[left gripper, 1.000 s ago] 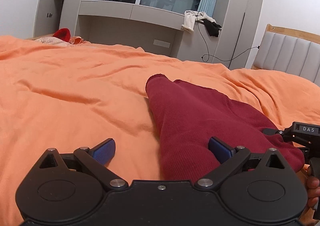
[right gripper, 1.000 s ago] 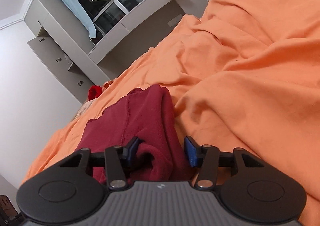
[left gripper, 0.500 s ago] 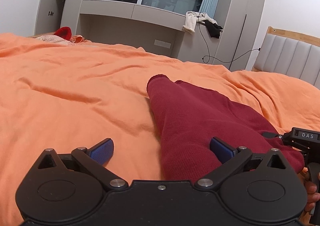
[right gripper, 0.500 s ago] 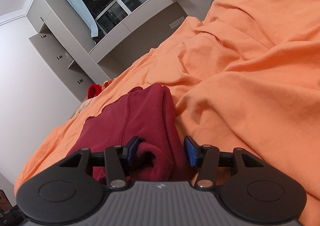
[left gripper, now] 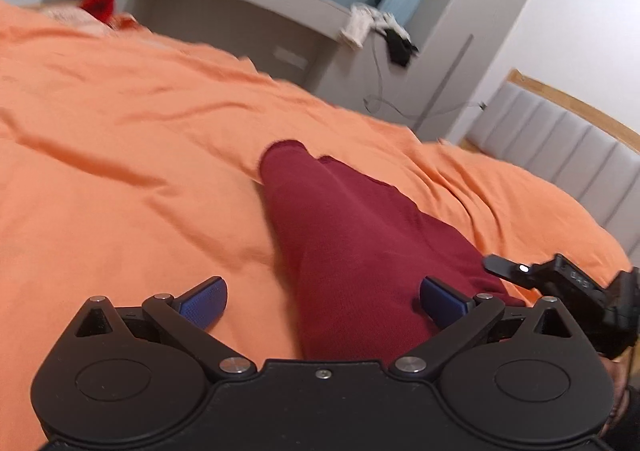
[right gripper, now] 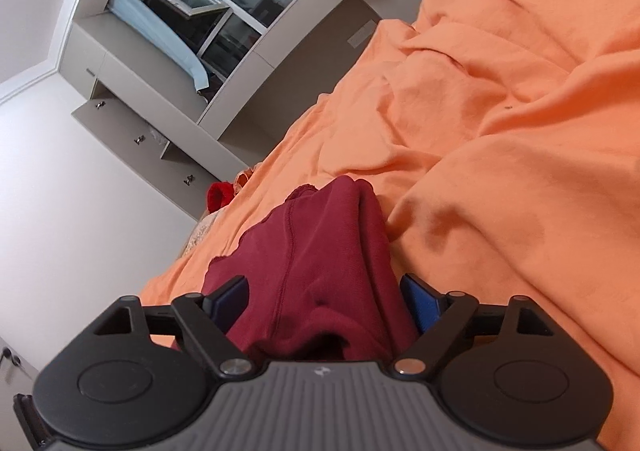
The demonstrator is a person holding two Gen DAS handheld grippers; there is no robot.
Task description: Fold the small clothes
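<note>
Straddling the near end of the dark red knitted garment [left gripper: 352, 251], the left gripper [left gripper: 322, 301] is spread wide; the right gripper [right gripper: 326, 299] is also parted around bunched cloth, contact unclear. The garment lies mid-bed on the rumpled orange duvet [left gripper: 120, 171], apparently folded lengthwise.

Left claw [left gripper: 322, 301]: matte black body, two round discs, silver pivot screws, blue textured fingertips [left gripper: 204, 301]. Right claw [right gripper: 326, 297]: same black linkage, but a ribbed grey centre plate with a small white logo, blue fingertips [right gripper: 420, 301], silver screws at the pivots.
</note>
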